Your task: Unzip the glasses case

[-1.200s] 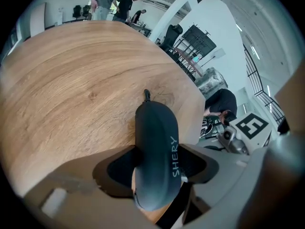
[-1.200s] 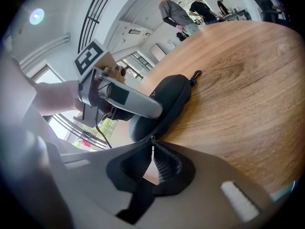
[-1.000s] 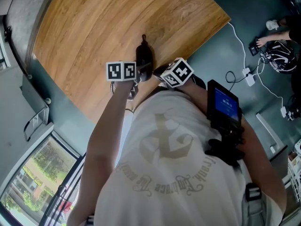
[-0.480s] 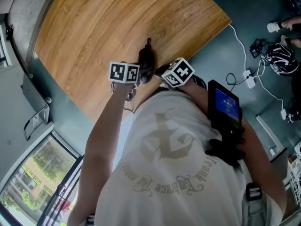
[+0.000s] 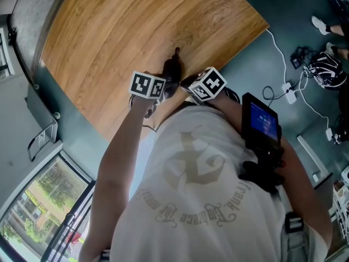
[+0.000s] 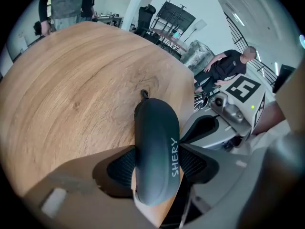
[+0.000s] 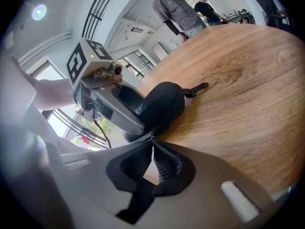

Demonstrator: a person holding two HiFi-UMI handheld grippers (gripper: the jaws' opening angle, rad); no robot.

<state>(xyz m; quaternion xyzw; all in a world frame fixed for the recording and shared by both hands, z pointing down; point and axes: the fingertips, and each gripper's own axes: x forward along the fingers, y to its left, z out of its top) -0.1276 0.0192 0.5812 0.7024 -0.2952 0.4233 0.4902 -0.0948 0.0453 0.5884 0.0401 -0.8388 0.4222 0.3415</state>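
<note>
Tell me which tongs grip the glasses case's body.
The left tongs: their pads clamp both sides of the glasses case; the right tongs are shut at its edge.

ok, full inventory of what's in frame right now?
table: 1, light wood, curved edge, centre
case: 1, dark grey, on table near its edge
zip pull: 1, small, metal, at case seam
cable: 1, white, on floor right of table
bystanders: 3, grey and black tops, beyond table
screen unit: 1, black with blue display, on wearer's chest
left gripper: 1, grey, pads clamped on case sides
right gripper: 1, grey, jaws together, seemingly pinching zip pull
</note>
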